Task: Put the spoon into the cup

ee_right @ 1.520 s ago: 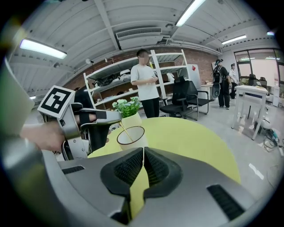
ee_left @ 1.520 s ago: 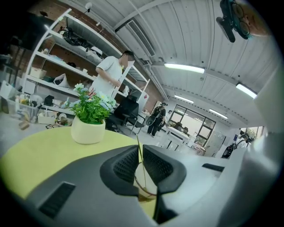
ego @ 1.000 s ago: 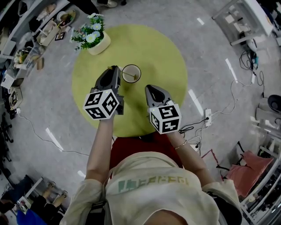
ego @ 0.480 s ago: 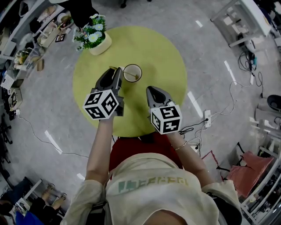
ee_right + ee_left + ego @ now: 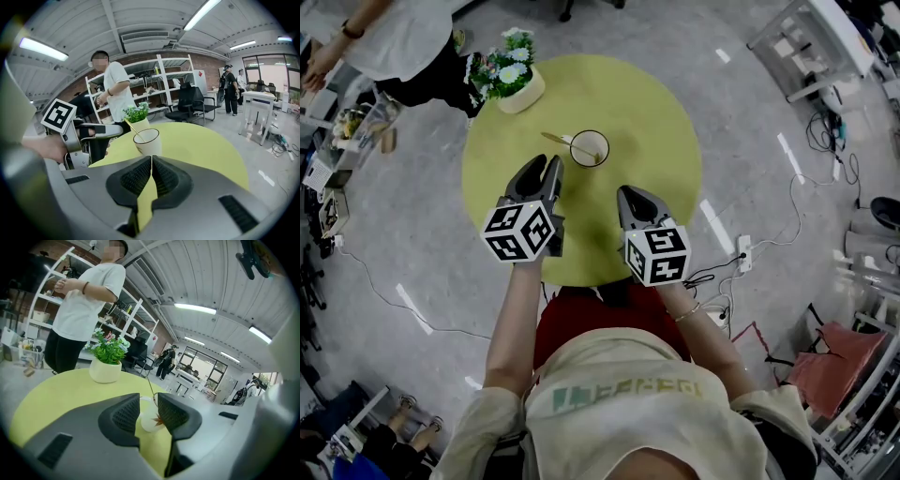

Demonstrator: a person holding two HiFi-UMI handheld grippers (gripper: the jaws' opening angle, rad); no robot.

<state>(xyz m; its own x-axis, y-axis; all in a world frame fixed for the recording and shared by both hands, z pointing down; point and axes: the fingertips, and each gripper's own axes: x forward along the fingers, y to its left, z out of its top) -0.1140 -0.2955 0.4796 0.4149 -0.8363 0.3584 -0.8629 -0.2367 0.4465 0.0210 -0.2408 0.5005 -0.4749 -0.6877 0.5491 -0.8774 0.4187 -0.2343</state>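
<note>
- On the round yellow-green counter [image 5: 649, 111], near its middle: one white cup [image 5: 589, 148] with a dark rim, standing upright, mouth up.
- Inside the cup: one slender spoon [image 5: 558, 141]. Its lower end is sunk below the rim and is hidden by the cup wall; the handle is propped against the rim.
- Spoon's long axis: tilted, neither upright nor flat. In the head view the free end of the handle is pointed away from the person and to their left, toward the potted plant [image 5: 517, 82]. In the right gripper view it is seen rising leftward from the cup mouth.
- Left gripper [image 5: 542, 169]: jaws parted, nothing held. It is kept short of the cup and clear of it; cup and handle are sighted through the gap in its own view.
- Right gripper [image 5: 628, 194]: jaws pressed together, with only the counter and the cup seen beyond them. It is held nearer the person, apart from the cup.
- Task status: judged complete in substance, since the spoon is lodged in the cup and is gripped by neither tool. Nothing is judged left but clearing both grippers from the counter.
- Bystander [image 5: 389, 42]: noted beyond the counter's far left edge, beside the shelving.
</note>
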